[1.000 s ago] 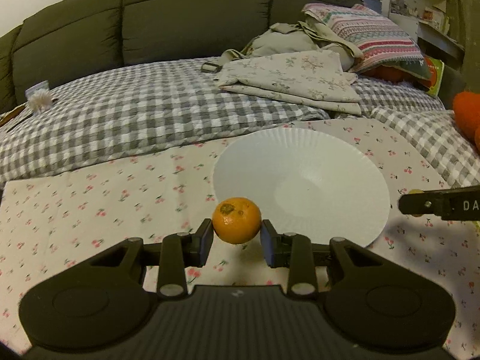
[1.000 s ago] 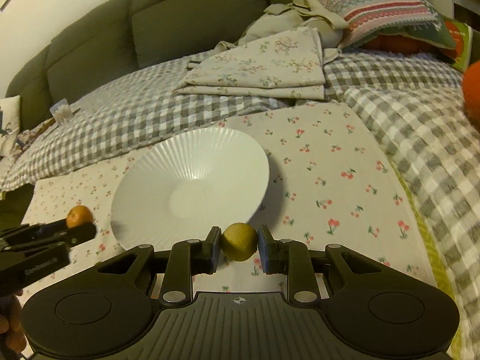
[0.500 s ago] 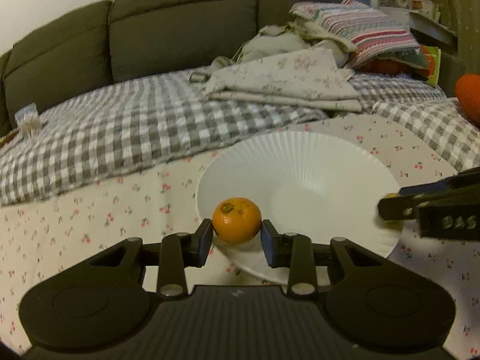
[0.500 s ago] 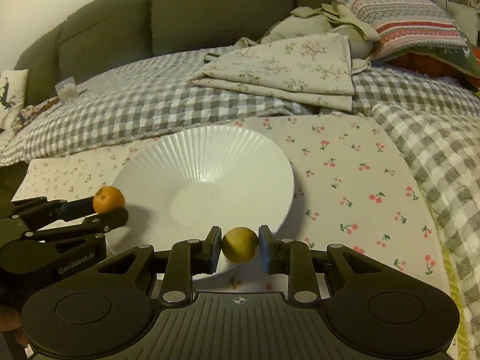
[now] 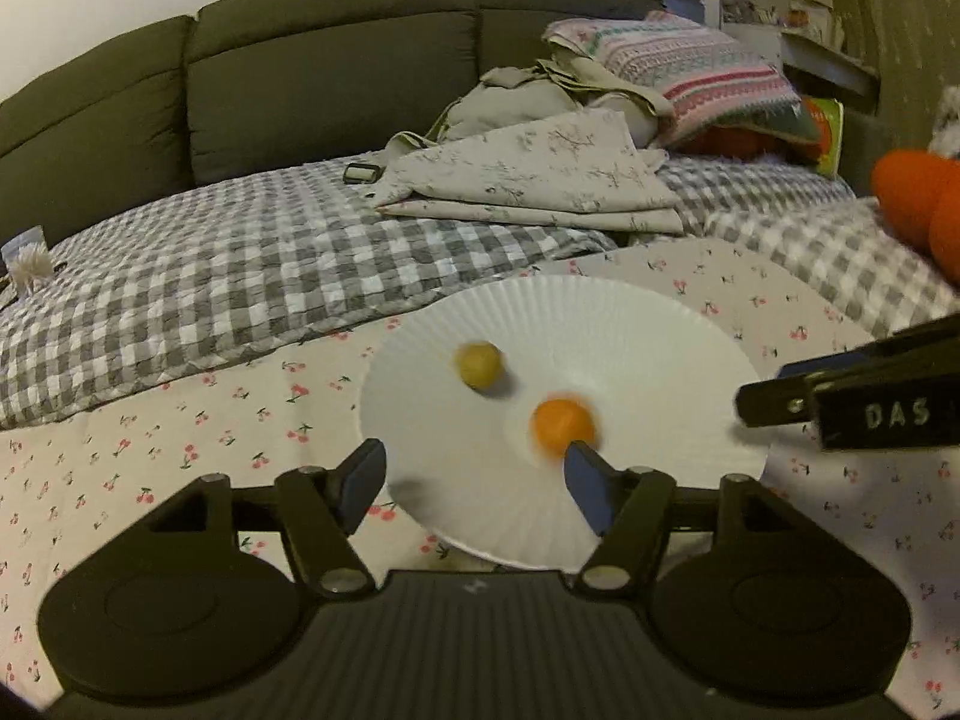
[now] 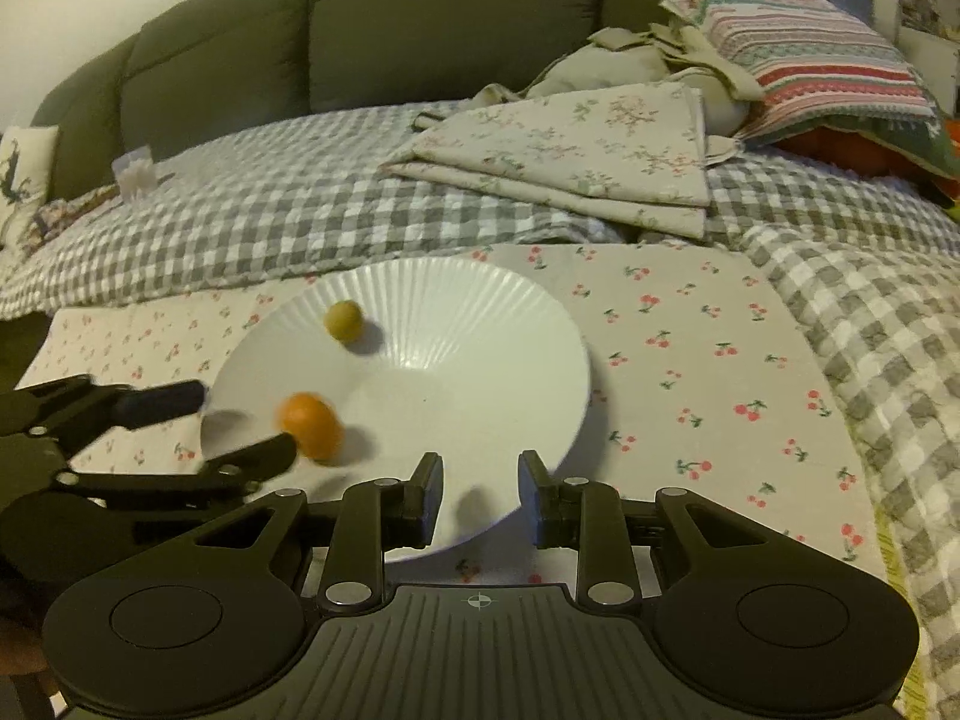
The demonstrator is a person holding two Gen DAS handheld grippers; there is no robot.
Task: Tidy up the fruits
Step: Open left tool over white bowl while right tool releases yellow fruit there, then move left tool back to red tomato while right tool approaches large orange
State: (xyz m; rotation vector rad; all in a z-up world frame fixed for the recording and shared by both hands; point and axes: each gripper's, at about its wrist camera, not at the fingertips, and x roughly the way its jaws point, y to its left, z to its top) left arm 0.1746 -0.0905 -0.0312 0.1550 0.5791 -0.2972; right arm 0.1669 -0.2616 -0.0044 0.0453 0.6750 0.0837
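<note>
1. Left gripper (image 5: 471, 456) hangs over the near rim of the white fluted plate (image 5: 660, 324). Its jaws are opening and nothing sits between them.
2. Just past its right finger, the orange (image 5: 564, 423) lies inside the plate. It is smeared with blur, so it may be rolling, though I cannot be sure.
3. Right gripper (image 6: 480, 468) hovers at the near right rim. Its jaws stand a narrow gap apart and are empty.
4. A small yellow-green fruit (image 5: 478, 364) rests on the far left slope of the plate, apart from the orange.
5. The plate lies on a cherry-print cloth (image 5: 180, 420) spread over the bed, a soft and uneven base.
6. Risks from here:
   - A rolling orange could strike the other fruit, or climb the shallow slope and drop onto the cloth.
   - Either gripper could catch the rim as it pulls back. That would tip the plate on the soft bedding and spill both fruits.
   - More orange things show at the far right edge. Reaching for them across the plate could brush it.
</note>
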